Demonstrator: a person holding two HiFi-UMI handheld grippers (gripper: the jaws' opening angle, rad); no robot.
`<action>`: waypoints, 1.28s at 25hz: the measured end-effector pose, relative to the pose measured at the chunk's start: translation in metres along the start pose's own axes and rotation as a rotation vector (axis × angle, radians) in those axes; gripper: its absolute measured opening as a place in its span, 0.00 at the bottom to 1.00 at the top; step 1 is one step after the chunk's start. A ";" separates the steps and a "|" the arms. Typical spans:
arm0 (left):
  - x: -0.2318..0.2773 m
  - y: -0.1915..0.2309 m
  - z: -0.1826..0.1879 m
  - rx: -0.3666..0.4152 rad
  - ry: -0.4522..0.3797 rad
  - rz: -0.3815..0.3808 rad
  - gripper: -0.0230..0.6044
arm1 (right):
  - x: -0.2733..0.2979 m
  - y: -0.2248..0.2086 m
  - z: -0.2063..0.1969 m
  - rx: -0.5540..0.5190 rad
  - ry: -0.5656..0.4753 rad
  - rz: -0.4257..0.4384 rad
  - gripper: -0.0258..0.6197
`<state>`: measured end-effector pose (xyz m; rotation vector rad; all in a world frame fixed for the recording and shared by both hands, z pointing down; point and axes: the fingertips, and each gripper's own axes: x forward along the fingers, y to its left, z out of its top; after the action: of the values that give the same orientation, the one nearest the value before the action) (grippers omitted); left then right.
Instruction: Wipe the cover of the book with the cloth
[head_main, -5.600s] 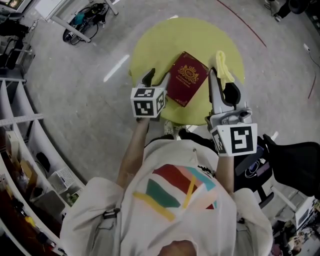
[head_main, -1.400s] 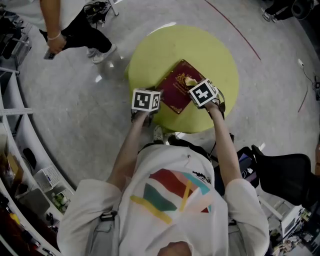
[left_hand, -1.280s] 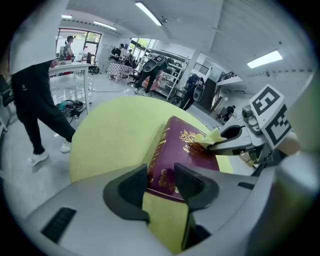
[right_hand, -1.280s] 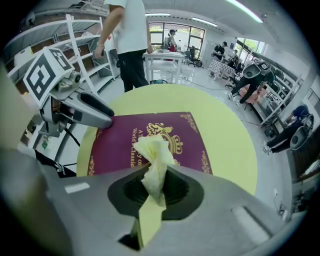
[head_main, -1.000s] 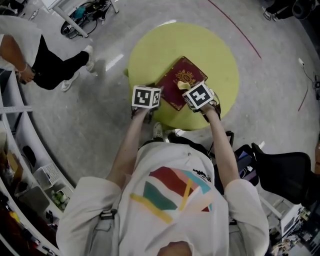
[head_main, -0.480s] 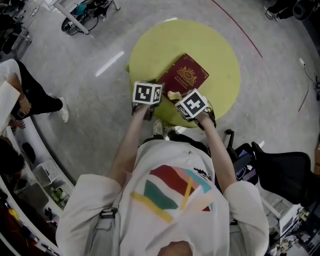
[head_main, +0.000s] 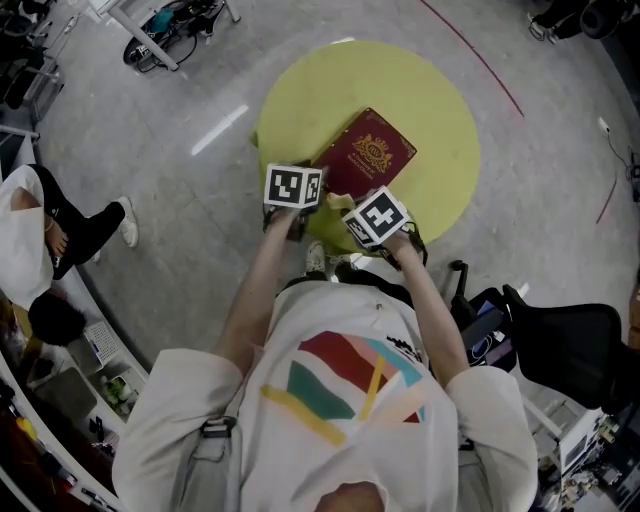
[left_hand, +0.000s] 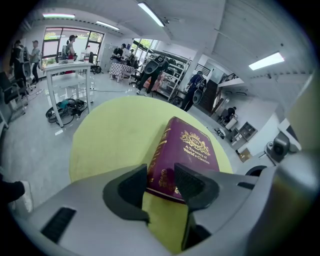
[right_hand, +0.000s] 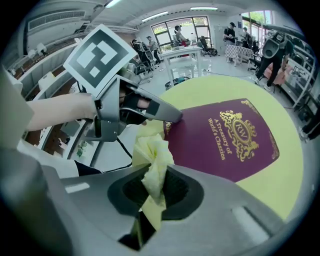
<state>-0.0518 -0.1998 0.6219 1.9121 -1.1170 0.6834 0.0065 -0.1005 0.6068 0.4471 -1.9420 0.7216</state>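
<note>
- Head view: maroon book (head_main: 365, 160) lies diagonally on the round yellow table (head_main: 420, 90), one corner toward the person.
- Left gripper view: left gripper (left_hand: 161, 184) jaws wide, clamped on the book's near spine corner. Thick hardback, smooth cover, gold crest.
- Right gripper view: right gripper (right_hand: 155, 192) jaws pinched on a soft, crumpled pale-yellow cloth (right_hand: 152, 150). Book lies ahead-right, long axis running away. Wiping hand, I'd say.
</note>
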 end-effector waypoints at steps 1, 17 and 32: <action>0.000 0.000 0.000 -0.003 0.001 -0.002 0.32 | 0.000 0.001 0.000 0.001 -0.001 0.002 0.09; -0.073 -0.019 0.075 0.005 -0.323 0.050 0.07 | -0.087 -0.044 0.050 -0.016 -0.252 -0.216 0.09; -0.159 -0.033 0.123 0.100 -0.661 0.133 0.06 | -0.122 -0.174 0.102 0.000 -0.280 -0.437 0.09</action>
<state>-0.0899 -0.2227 0.4228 2.2358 -1.6458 0.1624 0.0952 -0.2985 0.5140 0.9793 -2.0004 0.3893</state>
